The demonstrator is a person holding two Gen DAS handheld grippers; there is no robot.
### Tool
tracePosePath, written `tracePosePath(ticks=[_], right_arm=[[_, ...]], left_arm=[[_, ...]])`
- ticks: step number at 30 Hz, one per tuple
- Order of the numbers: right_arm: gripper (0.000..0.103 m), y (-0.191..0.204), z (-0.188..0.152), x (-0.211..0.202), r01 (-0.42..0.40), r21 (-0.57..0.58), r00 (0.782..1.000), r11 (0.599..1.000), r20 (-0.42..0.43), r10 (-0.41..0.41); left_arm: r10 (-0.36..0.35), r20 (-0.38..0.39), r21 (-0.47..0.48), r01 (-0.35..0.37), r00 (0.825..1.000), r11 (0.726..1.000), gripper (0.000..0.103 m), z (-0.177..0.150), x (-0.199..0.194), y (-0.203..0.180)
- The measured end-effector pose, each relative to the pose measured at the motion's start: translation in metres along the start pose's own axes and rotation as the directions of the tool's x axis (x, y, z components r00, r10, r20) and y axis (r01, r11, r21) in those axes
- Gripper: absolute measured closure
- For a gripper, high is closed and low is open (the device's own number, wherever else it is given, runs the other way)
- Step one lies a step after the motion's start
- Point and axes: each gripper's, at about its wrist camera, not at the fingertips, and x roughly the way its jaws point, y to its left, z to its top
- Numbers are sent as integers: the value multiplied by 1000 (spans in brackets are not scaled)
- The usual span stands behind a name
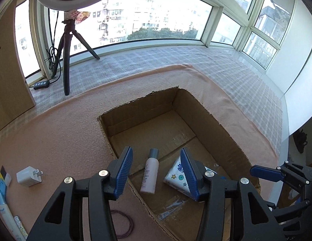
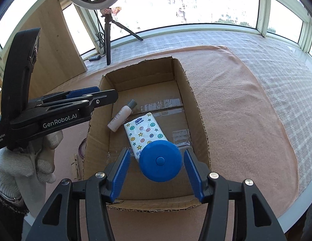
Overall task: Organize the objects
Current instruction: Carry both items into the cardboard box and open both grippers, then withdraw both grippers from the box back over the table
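Observation:
An open cardboard box (image 1: 212, 118) (image 2: 198, 108) sits on a pink cloth. Inside lie a small pink bottle with a grey cap (image 1: 149, 171) (image 2: 121, 116) and a star-patterned tissue pack (image 1: 177, 175) (image 2: 145, 130). My left gripper (image 1: 157, 172) is open and empty above the box's near left edge. My right gripper (image 2: 157, 169) is open over the box's near end, and a round blue disc with a centre button (image 2: 160, 160) sits between its fingers without touching the pads. The left gripper shows from the side in the right wrist view (image 2: 91, 100).
Left of the box on the cloth lie a white charger plug (image 1: 29, 176), a dark hair band (image 1: 125, 225), tubes (image 1: 4, 210) and a wooden clothespin (image 2: 76, 166). A ring light tripod (image 1: 66, 60) and a wooden board (image 2: 53, 40) stand by the window.

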Motion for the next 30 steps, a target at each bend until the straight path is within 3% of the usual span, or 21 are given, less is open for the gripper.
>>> tracePosePath(ticks=[15,30], right_arm=[[46,18,-1,-7,-34,1,999,999,10,33],[46,77,-10,-20,-121,-42,992,992,22,122]], left_arm=[[33,8,-24,-32,999,999,50,-23,-31,20],[103,7,-117,-101,995,988,50,-85,-97,86]])
